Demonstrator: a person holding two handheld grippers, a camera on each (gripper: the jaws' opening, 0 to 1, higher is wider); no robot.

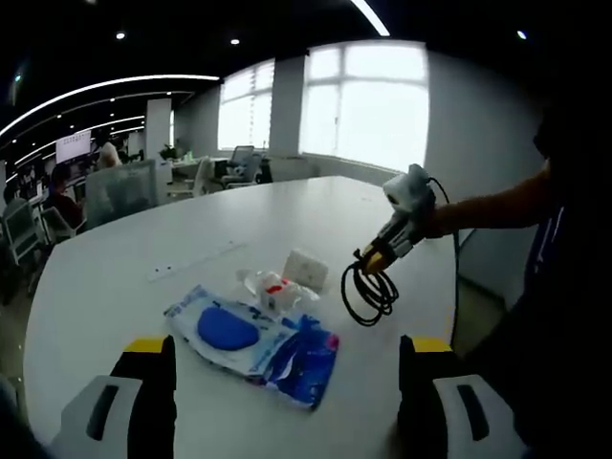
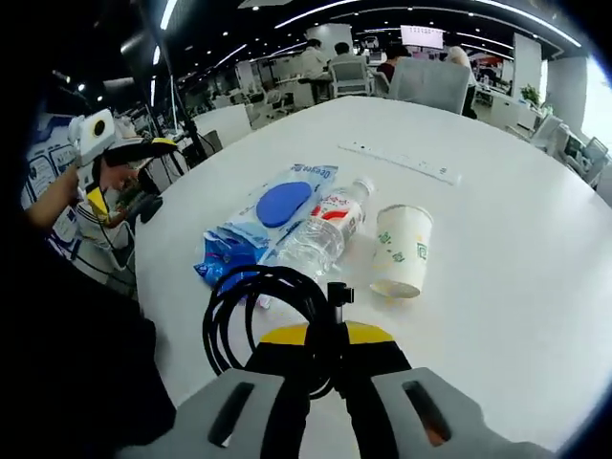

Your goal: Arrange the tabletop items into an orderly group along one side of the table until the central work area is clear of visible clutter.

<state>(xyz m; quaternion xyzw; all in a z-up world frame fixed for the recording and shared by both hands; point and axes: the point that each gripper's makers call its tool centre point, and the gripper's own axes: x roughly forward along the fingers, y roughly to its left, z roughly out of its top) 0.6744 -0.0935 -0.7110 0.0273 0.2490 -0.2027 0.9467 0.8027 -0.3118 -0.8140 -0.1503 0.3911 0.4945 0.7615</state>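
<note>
My right gripper [image 2: 330,349] is shut on a coiled black cable [image 2: 251,316] and holds it above the white table [image 2: 516,287]. In the left gripper view that gripper [image 1: 373,256] comes in from the right, with the cable [image 1: 368,292] hanging from it. A blue wet-wipes pack [image 1: 251,339] [image 2: 273,212], a clear plastic bottle [image 1: 273,289] [image 2: 323,234] lying flat and a paper cup [image 1: 305,269] [image 2: 402,251] on its side lie close together near the table's edge. My left gripper [image 1: 287,382] [image 2: 129,172] stands wide open near the wipes, holding nothing.
A long white strip [image 1: 191,260] [image 2: 402,163] lies farther in on the table [image 1: 316,206]. Office chairs [image 1: 124,191] and seated people are beyond the far edge. Bright windows [image 1: 363,105] line the wall. A person's arm [image 1: 497,206] reaches in from the right.
</note>
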